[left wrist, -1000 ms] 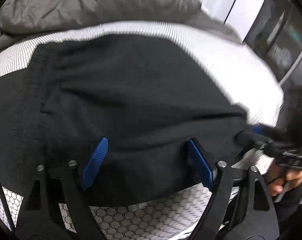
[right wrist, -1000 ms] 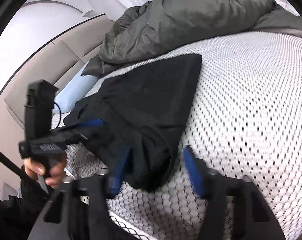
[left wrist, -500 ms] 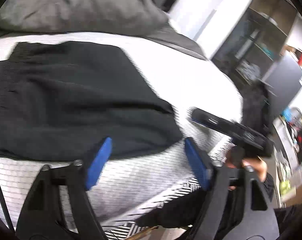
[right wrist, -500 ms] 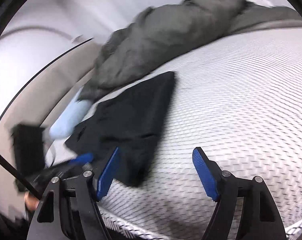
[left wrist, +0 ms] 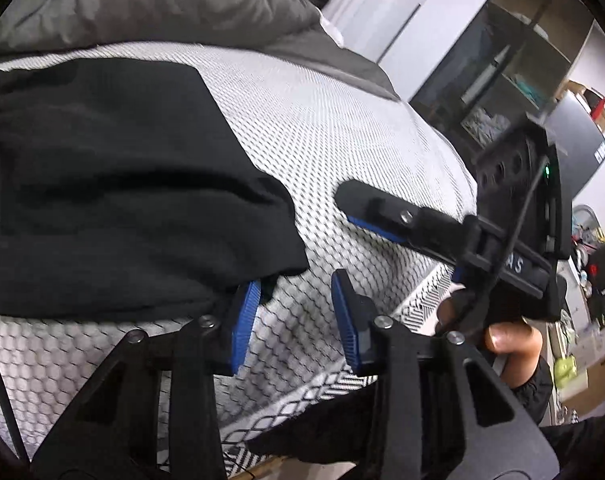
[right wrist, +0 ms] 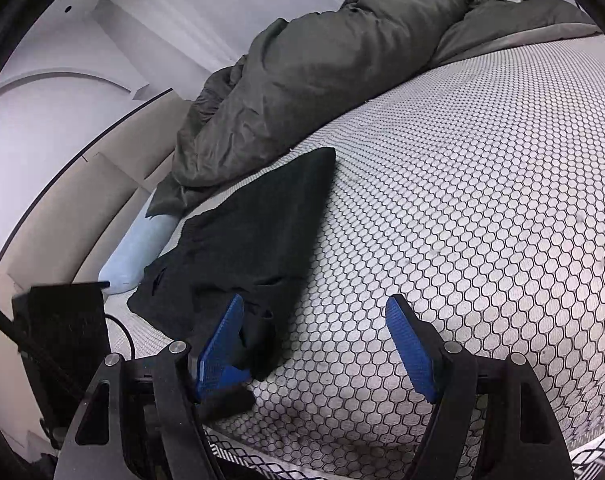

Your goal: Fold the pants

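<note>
The black pants lie folded on the white honeycomb-patterned mattress; they also show in the right wrist view. My left gripper is open and empty, its left finger just at the pants' near right corner. My right gripper is open and empty, just right of the pants' near corner; it also shows in the left wrist view, hovering over bare mattress to the right of the pants.
A crumpled grey duvet lies behind the pants. A light blue pillow sits by the headboard at the left. The mattress edge is near; a dark shelf unit and clutter stand beyond it.
Both grippers have let go of the pants and pulled back toward the mattress edge. The left gripper swung right and its jaws narrowed. The pants now rest folded.
</note>
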The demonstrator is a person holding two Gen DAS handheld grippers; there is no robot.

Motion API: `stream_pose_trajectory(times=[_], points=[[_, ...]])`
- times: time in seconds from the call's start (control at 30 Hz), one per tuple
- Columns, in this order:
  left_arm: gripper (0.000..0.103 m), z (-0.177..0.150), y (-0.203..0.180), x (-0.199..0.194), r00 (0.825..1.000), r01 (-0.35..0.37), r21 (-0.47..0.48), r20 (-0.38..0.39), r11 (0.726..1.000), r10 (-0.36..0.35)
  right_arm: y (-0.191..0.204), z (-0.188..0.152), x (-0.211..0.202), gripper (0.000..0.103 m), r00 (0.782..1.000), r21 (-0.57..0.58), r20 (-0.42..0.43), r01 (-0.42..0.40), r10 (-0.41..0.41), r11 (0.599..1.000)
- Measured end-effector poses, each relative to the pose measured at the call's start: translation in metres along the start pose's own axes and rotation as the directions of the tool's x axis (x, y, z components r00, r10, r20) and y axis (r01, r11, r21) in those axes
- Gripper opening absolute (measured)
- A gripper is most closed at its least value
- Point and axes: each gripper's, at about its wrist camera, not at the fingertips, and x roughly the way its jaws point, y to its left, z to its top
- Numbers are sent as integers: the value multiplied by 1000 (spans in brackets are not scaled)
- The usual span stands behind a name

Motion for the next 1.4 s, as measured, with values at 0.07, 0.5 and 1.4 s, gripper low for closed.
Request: stream_pose_trajectory(times=[0.07,0.5,1.4], points=[[34,2,2,-5,1000,-1,-4,13,1000,1,4,3,7,76,1000,6,1,-4,4,1000],[5,0,-2,25,985,-131,-17,109,991,132,-11,11,17,76,998,107,-17,-59,61,993],[43,9,27,-34,970,-81,-57,226,995,92,-10,76,79,67,989,171,-88,-103,120,980]])
